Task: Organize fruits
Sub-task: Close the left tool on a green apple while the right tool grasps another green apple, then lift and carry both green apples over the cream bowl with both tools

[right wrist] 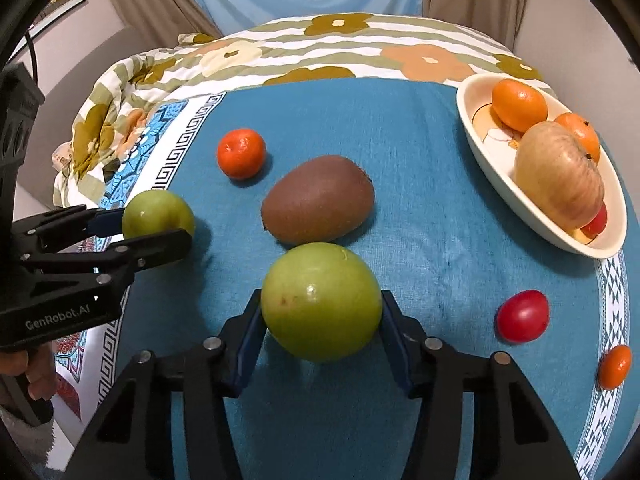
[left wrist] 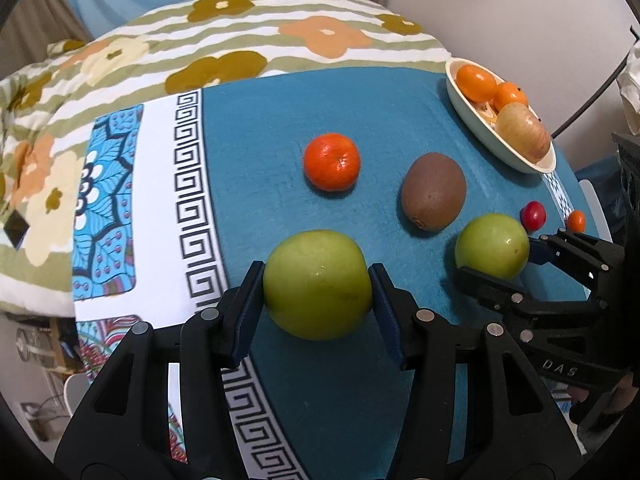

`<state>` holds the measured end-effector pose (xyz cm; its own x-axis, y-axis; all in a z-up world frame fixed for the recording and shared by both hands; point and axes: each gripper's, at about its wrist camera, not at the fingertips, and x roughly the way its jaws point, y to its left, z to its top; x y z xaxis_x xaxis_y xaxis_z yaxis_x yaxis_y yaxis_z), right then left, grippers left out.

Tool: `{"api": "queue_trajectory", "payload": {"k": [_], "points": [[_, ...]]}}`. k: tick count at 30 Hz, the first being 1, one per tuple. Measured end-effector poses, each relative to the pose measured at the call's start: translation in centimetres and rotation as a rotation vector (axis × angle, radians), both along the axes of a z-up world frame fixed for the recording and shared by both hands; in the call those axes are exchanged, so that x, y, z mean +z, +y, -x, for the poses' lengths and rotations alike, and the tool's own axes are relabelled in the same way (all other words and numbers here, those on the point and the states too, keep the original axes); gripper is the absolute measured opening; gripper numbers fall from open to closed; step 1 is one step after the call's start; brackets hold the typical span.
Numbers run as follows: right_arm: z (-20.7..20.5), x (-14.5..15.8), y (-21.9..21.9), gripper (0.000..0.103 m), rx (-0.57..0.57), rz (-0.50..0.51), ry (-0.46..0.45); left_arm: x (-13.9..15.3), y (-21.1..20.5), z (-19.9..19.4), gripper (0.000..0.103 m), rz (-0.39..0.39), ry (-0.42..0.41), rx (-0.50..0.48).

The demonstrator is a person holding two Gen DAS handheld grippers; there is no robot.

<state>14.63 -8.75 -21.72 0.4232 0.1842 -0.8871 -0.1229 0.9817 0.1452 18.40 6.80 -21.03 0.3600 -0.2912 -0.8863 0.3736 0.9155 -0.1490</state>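
Nearest, each gripper clamps a green fruit. The left gripper has its pads pressed on 1 green fruit; the right gripper is narrowed onto the other green fruit. Both fruits sit low over the blue cloth. Beyond lie a kiwi and a mandarin, with a red tomato and a small orange fruit to the right. Farthest, the bowl already holds several fruits, so I judge about half remains.
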Motion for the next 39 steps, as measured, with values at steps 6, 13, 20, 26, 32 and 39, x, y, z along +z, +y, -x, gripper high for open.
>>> {"api": "queue_trajectory", "payload": {"k": [6,13,20,26,32,39], "points": [[0.3,1.7,-0.4,0.05,-0.011,-0.008,-0.023,1.6,0.3,0.5,0.056,0.011,-0.018,0.014],[1.2,4.1,-1.9,0.05,-0.031,-0.037,-0.041,4.5,-0.5,1.1,0.056,0.013,-0.07,0.03],[1.7,6.6,-5.5,0.05,-0.048,-0.041,-0.075,7.2,-3.3,0.8,0.056,0.033,-0.115,0.052],[1.9,8.1,-9.8,0.05,-0.042,0.007,-0.102,9.2,-7.4,0.3,0.056,0.046,-0.152,0.066],[1.5,8.9,-14.6,0.05,-0.045,0.003,-0.111,10.5,-12.4,-0.8,0.056,0.056,-0.173,0.067],[-0.3,9.1,-19.6,0.05,-0.039,0.004,-0.118,10.4,-17.1,-2.7,0.056,0.063,-0.176,0.07]]}}
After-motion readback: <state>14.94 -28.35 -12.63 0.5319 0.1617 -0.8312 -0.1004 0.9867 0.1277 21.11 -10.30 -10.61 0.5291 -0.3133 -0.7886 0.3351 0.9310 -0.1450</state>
